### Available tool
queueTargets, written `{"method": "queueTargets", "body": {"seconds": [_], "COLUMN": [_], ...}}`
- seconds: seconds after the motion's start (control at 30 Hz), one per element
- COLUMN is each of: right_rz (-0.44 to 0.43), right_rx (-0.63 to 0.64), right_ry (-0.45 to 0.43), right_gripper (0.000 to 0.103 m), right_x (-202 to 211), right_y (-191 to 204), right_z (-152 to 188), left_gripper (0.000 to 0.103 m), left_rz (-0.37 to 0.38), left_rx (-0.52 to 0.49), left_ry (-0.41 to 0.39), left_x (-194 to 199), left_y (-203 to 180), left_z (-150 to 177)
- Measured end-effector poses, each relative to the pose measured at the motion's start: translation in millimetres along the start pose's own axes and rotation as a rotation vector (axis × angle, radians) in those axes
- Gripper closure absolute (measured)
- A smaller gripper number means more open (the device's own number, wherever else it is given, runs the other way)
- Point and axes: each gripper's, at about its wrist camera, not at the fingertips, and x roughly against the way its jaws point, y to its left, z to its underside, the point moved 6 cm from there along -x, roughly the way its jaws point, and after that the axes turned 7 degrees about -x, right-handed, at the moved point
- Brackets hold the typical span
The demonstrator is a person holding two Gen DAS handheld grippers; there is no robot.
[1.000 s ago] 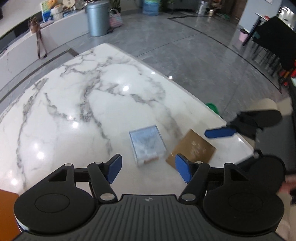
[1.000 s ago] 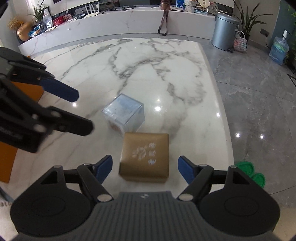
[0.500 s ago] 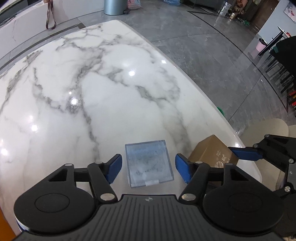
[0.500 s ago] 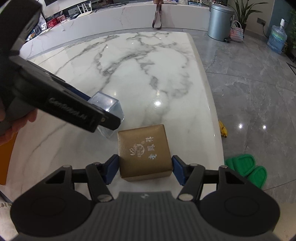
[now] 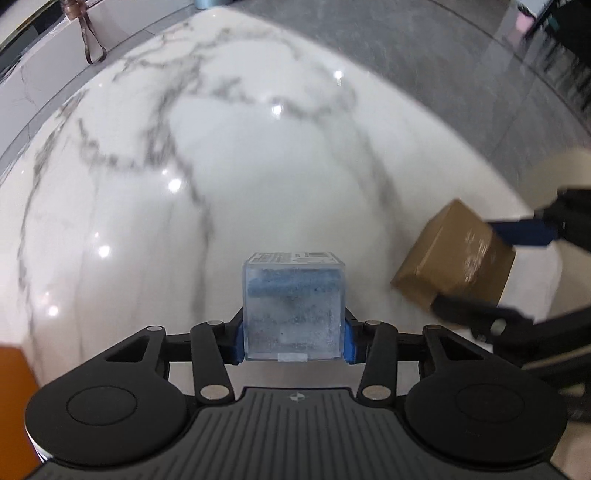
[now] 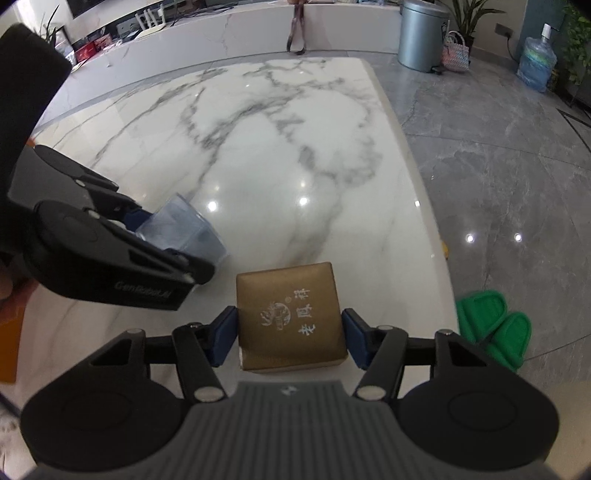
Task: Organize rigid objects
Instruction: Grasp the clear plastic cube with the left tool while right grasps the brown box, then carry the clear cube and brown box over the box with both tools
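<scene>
A clear plastic cube box with bluish contents sits between the blue pads of my left gripper, which is shut on it over the white marble table. It also shows in the right wrist view at the left. A gold-brown box with printed characters sits between the pads of my right gripper, which is shut on it near the table's right edge. In the left wrist view the gold box is at the right, tilted, with the right gripper's fingers on it.
An orange object lies at the table's near left. Green slippers lie on the grey floor right of the table. A grey bin and a water bottle stand far back.
Both grippers have closed: the left onto the clear box, the right onto the gold box. Both boxes now look tilted or raised compared with before.
</scene>
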Motion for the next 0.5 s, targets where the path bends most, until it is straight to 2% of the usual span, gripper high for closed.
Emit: {"method": "queueTargets", "body": {"seconds": [0.2, 0.37, 0.5], "right_rz": [-0.04, -0.026, -0.014], "right_rx": [0.069, 0.077, 0.01], "right_ry": [0.045, 0.068, 0.084], "right_gripper": [0.041, 0.041, 0.042], "right_x": [11.4, 11.0, 11.3], "right_y": [32.7, 48.3, 42.5], "right_z": [34.3, 49.6, 48.1], "left_gripper": [0.05, 0.049, 0.05], "left_rz": [0.01, 0.012, 0.052], "left_rx": [-0.002, 0.091, 0.177], "left_ry": [0.073, 0.014, -0.014], "left_x": [12.7, 18.7, 27.2], "left_y": [-5.7, -0.4, 1.3], "left_z": [51.3, 68.6, 75.9]}}
